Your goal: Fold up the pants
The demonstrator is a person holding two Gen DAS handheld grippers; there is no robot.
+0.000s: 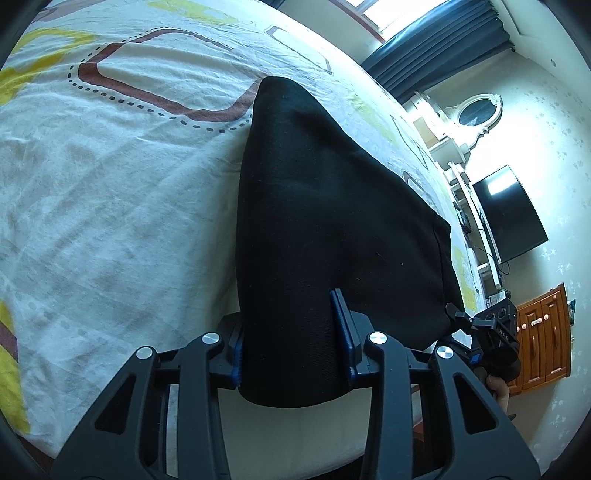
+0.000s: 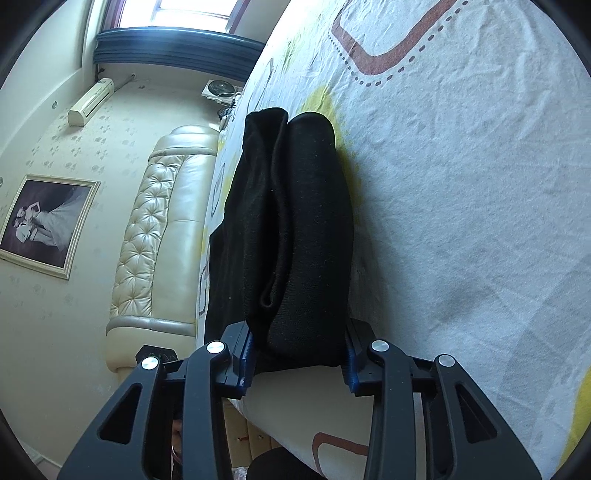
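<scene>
Black knit pants (image 1: 332,221), already folded into layers, lie mid-frame on the white patterned bedsheet (image 1: 110,184); the left gripper (image 1: 291,343) and right gripper (image 2: 299,354) each clamp their near edge, and a final fold likely remains.

Bright daylight from the window (image 2: 192,9), glare blown white, strong fisheye bending, dark vignetted corners

The pants (image 1: 332,206) hide the bed (image 1: 110,184) beneath them, at 12 o'clock from the left tool (image 1: 291,343). Whether its fingers actually pinch the cloth cannot be told.
</scene>
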